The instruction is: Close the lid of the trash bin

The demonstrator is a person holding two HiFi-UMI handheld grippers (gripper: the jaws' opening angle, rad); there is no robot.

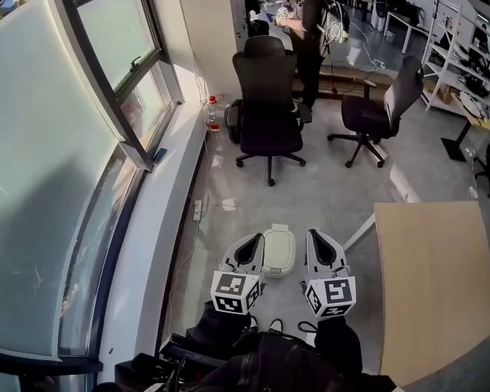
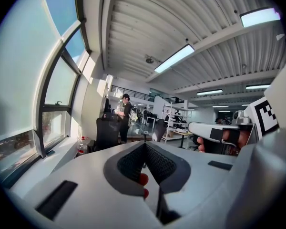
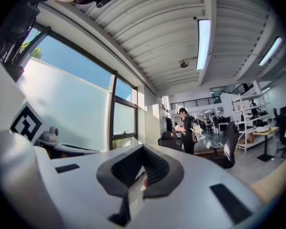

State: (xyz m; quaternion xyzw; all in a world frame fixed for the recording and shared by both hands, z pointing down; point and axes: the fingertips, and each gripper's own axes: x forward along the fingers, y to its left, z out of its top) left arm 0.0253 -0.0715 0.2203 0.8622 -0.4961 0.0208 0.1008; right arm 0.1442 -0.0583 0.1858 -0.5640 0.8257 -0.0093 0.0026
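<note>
trash bin [image 1: 279, 250] stands on the grey floor [image 1: 335, 194], seen from above: a pale cream, rounded-oblong box with its lid lying flat over the top. its long axis runs away from the person, up the picture, with a small tab at the far end. in the head view it shows between the two grippers, which are nearer the camera. left gripper [image 1: 256, 238] and right gripper [image 1: 314, 235] both have their jaws clenched together on nothing. a wooden table [image 1: 433, 284] lies to the right.
</note>
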